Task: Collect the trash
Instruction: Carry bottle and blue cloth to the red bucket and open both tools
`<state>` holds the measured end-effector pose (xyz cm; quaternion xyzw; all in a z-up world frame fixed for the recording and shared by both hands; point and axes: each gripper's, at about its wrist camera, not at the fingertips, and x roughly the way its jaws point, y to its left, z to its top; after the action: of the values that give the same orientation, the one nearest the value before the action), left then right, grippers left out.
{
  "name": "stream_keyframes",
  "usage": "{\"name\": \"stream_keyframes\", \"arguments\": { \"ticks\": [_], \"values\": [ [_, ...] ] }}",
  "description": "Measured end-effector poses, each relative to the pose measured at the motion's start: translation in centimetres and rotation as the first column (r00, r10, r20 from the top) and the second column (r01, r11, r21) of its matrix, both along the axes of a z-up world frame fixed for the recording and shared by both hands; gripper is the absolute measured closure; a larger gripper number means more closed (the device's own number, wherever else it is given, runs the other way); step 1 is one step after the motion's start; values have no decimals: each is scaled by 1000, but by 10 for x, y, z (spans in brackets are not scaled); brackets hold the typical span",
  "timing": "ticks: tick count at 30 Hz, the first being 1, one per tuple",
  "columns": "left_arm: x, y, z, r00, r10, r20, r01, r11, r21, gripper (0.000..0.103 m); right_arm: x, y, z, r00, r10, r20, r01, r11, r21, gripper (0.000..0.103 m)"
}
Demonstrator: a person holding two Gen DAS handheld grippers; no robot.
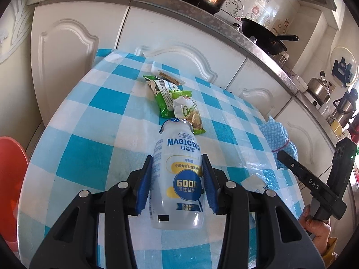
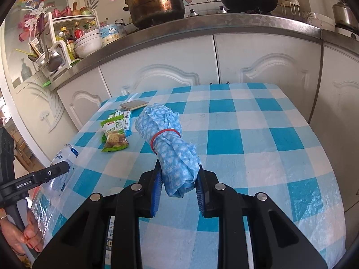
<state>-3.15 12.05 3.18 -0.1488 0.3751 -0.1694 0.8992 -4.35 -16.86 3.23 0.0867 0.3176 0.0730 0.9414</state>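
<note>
My left gripper [image 1: 177, 163] is shut on a white MAGICDAY drink bottle [image 1: 177, 174] with a torn blue foil lid, held above the checked table. The bottle also shows in the right wrist view [image 2: 64, 157]. My right gripper [image 2: 178, 174] is shut on a blue patterned cloth bundle [image 2: 170, 143] tied with a red rubber band; the bundle also shows at the right of the left wrist view [image 1: 278, 139]. Green snack wrappers [image 1: 177, 103] lie on the table beyond the bottle, and appear in the right wrist view [image 2: 114, 134] too.
The table has a blue and white checked cover [image 2: 246, 134] under clear plastic. A flat tan packet [image 2: 134, 104] lies near its far edge. White cabinets [image 2: 179, 67] stand behind, with pots [image 2: 157, 0] on the counter. A red bin [image 1: 11, 179] sits at the left.
</note>
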Motion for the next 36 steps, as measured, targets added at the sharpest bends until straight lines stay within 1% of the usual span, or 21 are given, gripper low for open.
{"name": "stream_keyframes", "arguments": {
  "ticks": [4,10,15,18,22,24,27,30,32,36],
  "values": [
    [-10,9,7,1000,9,17,-8,1000,-9,60,-12,11,13,1000,25,15,-25,1000,-8,75],
    [-28,33,12,999,39,26,-38,999,-30,60,-28,44,34,995,92,32,-91,995,-31,75],
    [-48,66,18,995,85,44,-83,995,-48,60,-36,86,49,983,180,31,-178,982,-64,75],
    [-60,92,21,990,127,55,-124,991,-55,60,-39,121,55,967,253,21,-251,965,-78,75],
    [-77,136,19,977,206,55,-203,978,-46,60,-41,176,59,932,363,-5,-361,928,-96,75],
    [-84,159,16,965,256,51,-254,966,-37,60,-40,206,58,905,425,-23,-425,900,-99,75],
    [-93,197,4,940,341,21,-341,940,-24,60,-36,251,55,859,509,-58,-512,853,-102,75],
    [-100,233,-12,908,418,-23,-419,908,-26,60,-34,296,48,811,578,-93,-585,800,-130,75],
    [-103,250,-22,892,451,-44,-452,892,-18,60,-31,323,40,782,612,-123,-624,769,-141,75],
    [-102,270,-40,872,482,-84,-485,875,-14,60,-27,368,21,731,657,-184,-682,712,-168,75]
  ]
}}
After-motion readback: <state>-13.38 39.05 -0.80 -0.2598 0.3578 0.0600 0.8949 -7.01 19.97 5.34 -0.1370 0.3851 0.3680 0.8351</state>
